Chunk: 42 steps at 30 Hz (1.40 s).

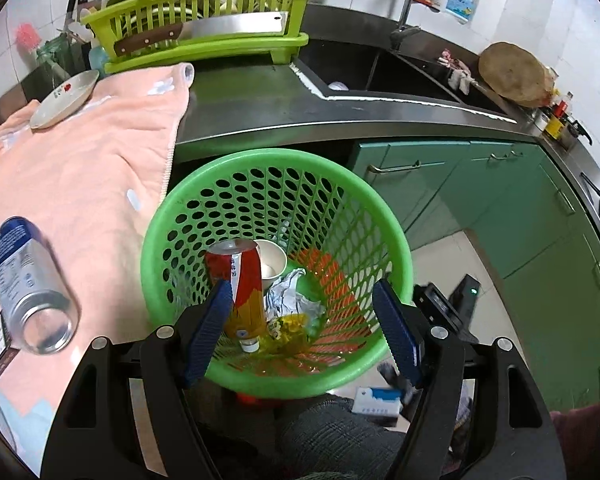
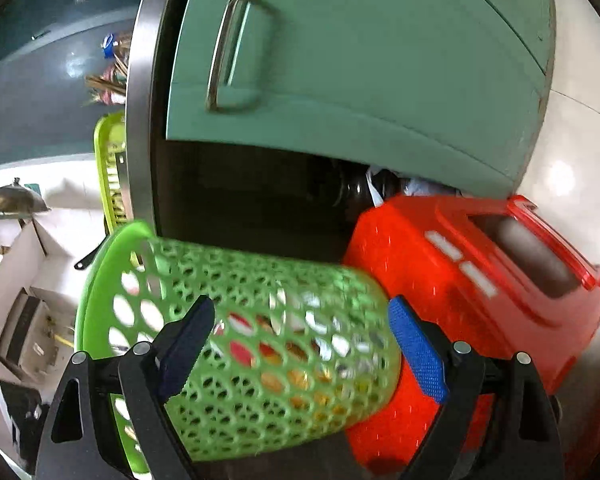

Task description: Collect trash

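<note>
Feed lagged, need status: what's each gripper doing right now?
Left gripper: open, empty, above the green basket.
Right gripper: around the basket's wall; firm grip cannot be told.

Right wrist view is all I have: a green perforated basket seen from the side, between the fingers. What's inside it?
Observer: The left wrist view looks down into the green basket. It holds a red-and-yellow can, a paper cup and crumpled foil.
Reviewer: Is the left gripper carrying anything?
Observer: No. The left gripper hangs open over the basket's mouth with nothing between its fingers.
Reviewer: Any trash outside the basket?
Observer: A blue-and-silver can lies on its side on the pink towel on the counter.
</note>
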Each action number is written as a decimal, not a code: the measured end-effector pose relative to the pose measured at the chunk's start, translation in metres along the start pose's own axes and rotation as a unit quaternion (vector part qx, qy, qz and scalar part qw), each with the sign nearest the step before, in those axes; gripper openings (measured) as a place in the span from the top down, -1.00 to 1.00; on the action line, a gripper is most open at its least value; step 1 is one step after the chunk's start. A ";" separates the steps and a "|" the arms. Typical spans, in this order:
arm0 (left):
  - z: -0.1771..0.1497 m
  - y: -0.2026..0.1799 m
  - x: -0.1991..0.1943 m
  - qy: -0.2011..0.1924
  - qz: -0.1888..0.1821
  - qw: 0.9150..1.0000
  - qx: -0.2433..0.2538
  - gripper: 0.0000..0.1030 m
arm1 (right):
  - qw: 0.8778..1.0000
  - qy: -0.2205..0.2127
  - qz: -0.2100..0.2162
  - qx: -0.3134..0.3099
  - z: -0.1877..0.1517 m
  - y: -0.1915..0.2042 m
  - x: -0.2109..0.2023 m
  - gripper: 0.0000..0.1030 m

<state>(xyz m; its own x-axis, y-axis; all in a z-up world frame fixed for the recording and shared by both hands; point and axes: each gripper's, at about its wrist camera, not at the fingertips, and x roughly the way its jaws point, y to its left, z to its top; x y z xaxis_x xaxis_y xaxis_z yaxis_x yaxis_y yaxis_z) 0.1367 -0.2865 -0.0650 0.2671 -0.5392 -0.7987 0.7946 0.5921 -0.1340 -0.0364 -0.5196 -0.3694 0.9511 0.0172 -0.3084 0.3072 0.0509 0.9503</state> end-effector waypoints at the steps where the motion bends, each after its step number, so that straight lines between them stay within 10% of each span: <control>1: -0.002 0.000 -0.007 -0.005 -0.001 1.000 0.000 -0.40 | 1.000 -0.001 -0.004 0.023 0.002 -0.010 0.004 -0.66; 6: -0.008 0.000 -0.025 -0.022 0.003 1.000 0.004 -0.40 | 0.994 -0.007 -0.013 0.112 0.000 -0.046 0.015 -0.66; 18: -0.013 0.011 -0.027 -0.019 0.013 1.000 -0.004 -0.40 | 0.987 -0.125 -0.041 0.093 0.033 -0.045 0.017 -0.66; 42: -0.016 0.026 -0.030 -0.026 0.003 1.000 -0.016 -0.40 | 0.979 -0.153 -0.068 0.115 0.032 -0.060 0.062 -0.66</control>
<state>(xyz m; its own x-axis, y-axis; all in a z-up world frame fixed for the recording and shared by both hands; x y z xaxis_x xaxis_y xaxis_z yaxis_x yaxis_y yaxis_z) 0.1407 -0.2457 -0.0542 0.2992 -0.5655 -0.7686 0.7758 0.6131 -0.1491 0.0047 -0.5536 -0.4442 0.8553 -0.2767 -0.4380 0.3963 -0.1950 0.8972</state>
